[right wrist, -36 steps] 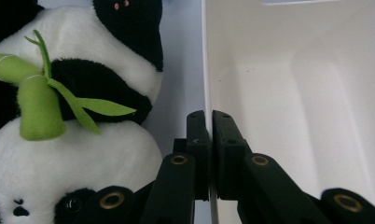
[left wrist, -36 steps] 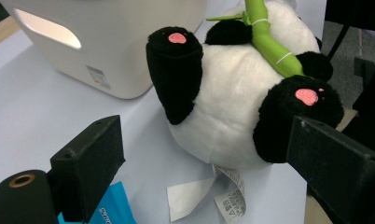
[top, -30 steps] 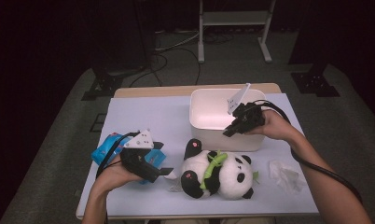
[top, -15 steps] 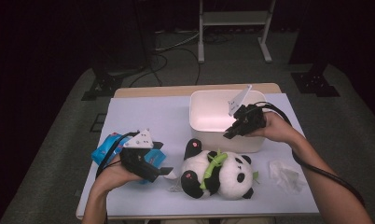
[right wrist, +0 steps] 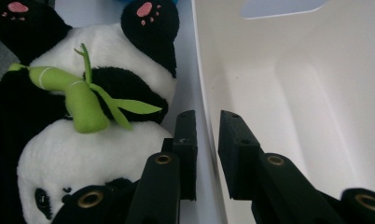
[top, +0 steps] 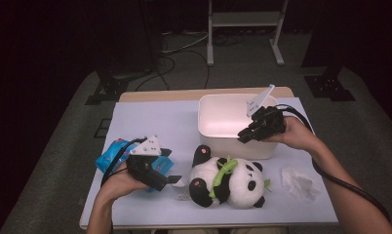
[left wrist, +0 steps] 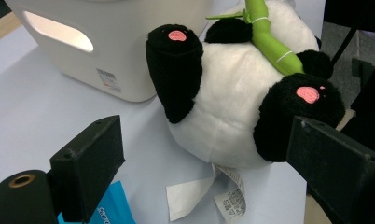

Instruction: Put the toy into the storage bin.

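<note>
High view: a white bin sits on the table; a plush panda lies just in front of it.
High view, right gripper: at the bin's near wall.
High view, left gripper: left of the panda, over a blue packet.
Left gripper view: jaws spread wide, nothing between them — panda ahead, bin behind it.
Right gripper view: jaws straddle the bin's wall, one inside, one outside; they have just been opening — pads now stand off the wall.
</note>
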Demonstrator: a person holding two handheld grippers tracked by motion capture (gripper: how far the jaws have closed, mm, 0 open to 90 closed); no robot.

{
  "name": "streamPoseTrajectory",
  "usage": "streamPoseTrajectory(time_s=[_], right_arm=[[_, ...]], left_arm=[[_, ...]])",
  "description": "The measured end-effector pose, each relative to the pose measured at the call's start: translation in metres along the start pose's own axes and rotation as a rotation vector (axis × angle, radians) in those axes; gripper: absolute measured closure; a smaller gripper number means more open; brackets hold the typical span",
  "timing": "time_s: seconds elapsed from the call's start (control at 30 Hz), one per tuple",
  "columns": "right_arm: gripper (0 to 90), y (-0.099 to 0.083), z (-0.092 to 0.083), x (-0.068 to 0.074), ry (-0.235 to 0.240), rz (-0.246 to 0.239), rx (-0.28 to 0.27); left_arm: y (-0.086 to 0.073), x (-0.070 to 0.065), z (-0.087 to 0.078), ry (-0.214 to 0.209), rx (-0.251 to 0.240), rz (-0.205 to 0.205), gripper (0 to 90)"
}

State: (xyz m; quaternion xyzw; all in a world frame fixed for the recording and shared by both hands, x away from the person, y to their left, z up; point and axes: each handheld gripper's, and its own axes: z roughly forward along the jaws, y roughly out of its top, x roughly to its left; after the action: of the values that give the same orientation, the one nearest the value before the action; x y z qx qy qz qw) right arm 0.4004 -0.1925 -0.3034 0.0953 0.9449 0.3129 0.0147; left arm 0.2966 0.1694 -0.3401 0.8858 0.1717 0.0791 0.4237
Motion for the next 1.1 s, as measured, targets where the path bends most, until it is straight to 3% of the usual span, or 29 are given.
streamPoseTrajectory(time_s=[0.2, 0.4, 0.73, 1.1], right_arm=[[72.7, -0.002, -0.012, 0.008, -0.022, -0.004, -0.033], [71.8, -0.001, -0.017, 0.020, -0.014, -0.022, -0.035], [67.0, 0.001, -0.003, 0.039, 0.043, -0.050, -0.021], [63.1, -0.002, 0.016, 0.051, 0.113, -0.055, -0.022]], left_arm=[[0.000, 0.000, 0.000, 0.002, 0.004, 0.005, 9.9], [0.000, 0.000, 0.000, 0.004, 0.005, 0.006, 10.0], [-0.002, 0.001, -0.002, 0.009, 0.008, -0.002, 9.9], [-0.002, 0.001, -0.002, 0.012, 0.014, -0.007, 9.9]])
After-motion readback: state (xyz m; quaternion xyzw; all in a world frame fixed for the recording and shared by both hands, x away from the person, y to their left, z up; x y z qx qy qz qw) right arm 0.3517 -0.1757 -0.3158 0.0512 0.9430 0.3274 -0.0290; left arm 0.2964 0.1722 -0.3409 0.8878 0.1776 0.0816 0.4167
